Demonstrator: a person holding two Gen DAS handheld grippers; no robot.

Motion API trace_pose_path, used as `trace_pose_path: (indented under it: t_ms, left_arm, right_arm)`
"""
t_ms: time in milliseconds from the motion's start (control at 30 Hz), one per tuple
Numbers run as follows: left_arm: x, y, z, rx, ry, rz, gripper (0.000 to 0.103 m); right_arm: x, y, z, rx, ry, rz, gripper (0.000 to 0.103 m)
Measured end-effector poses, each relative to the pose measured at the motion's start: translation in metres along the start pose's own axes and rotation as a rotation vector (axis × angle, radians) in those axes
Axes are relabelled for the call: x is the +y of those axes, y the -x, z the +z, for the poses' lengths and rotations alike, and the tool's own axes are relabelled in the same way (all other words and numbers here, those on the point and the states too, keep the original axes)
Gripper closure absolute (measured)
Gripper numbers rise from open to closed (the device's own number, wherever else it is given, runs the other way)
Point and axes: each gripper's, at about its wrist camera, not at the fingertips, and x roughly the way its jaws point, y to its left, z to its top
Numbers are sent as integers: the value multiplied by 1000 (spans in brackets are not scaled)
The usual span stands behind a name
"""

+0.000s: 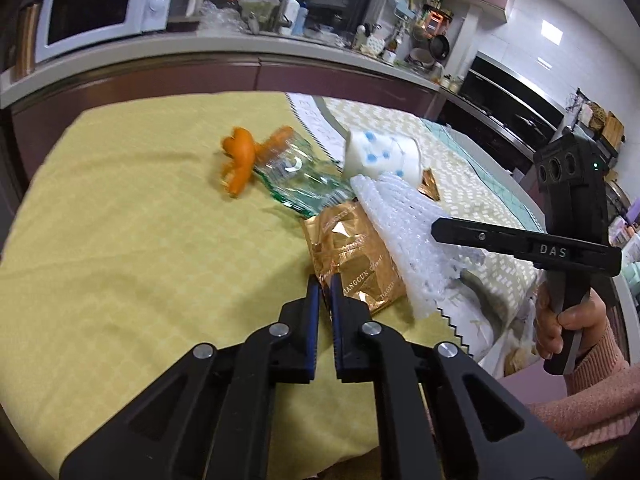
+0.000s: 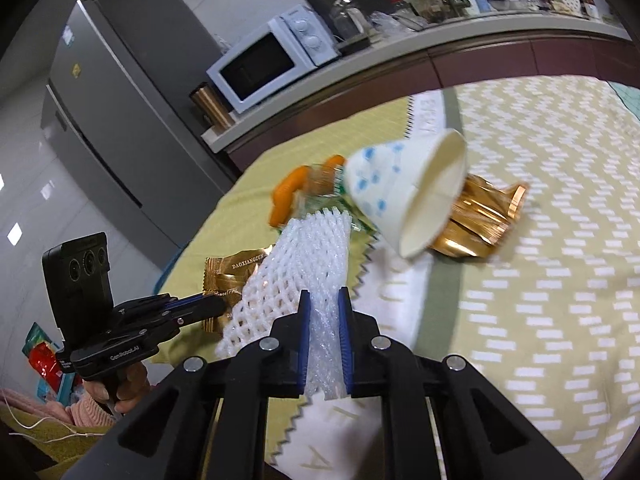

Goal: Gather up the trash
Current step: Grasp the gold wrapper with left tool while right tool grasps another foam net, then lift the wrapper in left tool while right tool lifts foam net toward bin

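My left gripper is shut on the near corner of a gold snack wrapper lying on the yellow tablecloth. In the right wrist view, its tips meet that wrapper. My right gripper is shut on a white foam fruit net, whose mesh is squeezed between the blue pads. The net overlaps the wrapper's right side. Beyond lie an orange peel, a clear green-printed plastic wrapper, a tipped blue-dotted paper cup and a second gold wrapper.
A patterned cloth covers the table's right part. Behind the table runs a kitchen counter with a white microwave and bottles by the sink. A grey fridge stands at the left. A hand in a pink sleeve holds the right gripper.
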Motion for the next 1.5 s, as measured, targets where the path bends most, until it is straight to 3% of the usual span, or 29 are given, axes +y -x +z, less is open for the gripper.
trace_pose_path:
  t_ms: [967, 1500]
  left_arm:
    - [81, 98, -17, -153, 142, 205, 100]
    - [113, 133, -27, -195, 207, 290, 100]
  right_arm:
    - [83, -52, 42, -17, 123, 192, 92]
    - [114, -75, 54, -1, 176, 232, 92]
